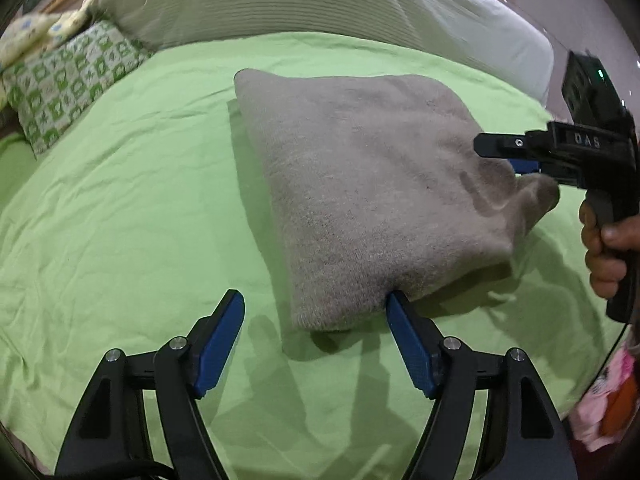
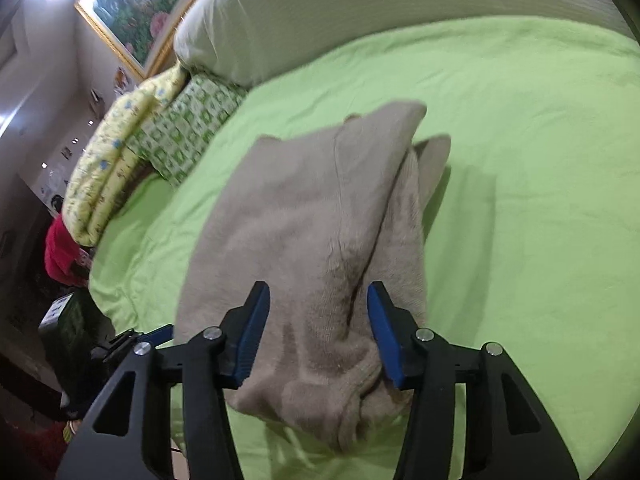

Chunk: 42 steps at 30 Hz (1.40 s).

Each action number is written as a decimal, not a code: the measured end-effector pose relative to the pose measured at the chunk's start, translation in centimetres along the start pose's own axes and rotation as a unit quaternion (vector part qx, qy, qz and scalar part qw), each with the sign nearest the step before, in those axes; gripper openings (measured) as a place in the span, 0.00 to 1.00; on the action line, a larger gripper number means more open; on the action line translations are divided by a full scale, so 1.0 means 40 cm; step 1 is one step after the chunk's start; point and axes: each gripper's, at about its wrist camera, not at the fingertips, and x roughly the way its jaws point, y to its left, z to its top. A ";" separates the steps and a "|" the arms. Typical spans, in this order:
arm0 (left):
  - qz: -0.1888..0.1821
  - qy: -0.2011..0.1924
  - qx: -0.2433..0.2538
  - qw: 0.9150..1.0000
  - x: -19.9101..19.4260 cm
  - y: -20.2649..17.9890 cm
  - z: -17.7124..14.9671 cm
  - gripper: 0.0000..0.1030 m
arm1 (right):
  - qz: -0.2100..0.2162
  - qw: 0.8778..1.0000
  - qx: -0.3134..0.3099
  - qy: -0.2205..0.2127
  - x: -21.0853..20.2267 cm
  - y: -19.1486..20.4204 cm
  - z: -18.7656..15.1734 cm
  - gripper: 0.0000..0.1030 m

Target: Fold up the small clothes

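A folded beige knit garment (image 1: 360, 184) lies on the green bedsheet (image 1: 120, 220). My left gripper (image 1: 316, 308) is open at its near corner; its right finger (image 1: 404, 320) touches the cloth's underside edge. My right gripper (image 1: 520, 160) shows at the garment's right corner, held by a hand. In the right wrist view the garment (image 2: 312, 216) lies bunched between the parted jaws of the right gripper (image 2: 318, 300), which is open around the cloth, not clamping it.
A large white pillow (image 1: 320, 0) lies at the bed's head. A green patterned cushion (image 1: 68, 80) and a yellow quilt (image 2: 108, 160) sit at the left. Pink clothes (image 1: 608, 392) lie at the bed's right edge. A framed picture (image 2: 136, 0) hangs on the wall.
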 end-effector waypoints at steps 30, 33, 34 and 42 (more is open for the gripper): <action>-0.020 0.017 -0.012 1.000 0.029 -0.013 0.005 0.22 | 0.000 0.998 -0.059 -0.008 -0.008 -0.033 0.056 0.12; -0.024 0.020 -0.020 0.999 0.023 -0.006 0.008 0.23 | 0.044 0.999 0.011 -0.007 -0.010 -0.092 -0.001 0.19; -0.025 0.021 -0.021 0.999 0.023 -0.004 0.010 0.23 | 0.064 0.997 0.035 -0.014 -0.026 -0.107 -0.017 0.27; -0.033 0.025 -0.037 0.998 0.025 0.010 0.016 0.25 | 0.055 0.997 0.050 -0.008 -0.100 -0.119 -0.137 0.49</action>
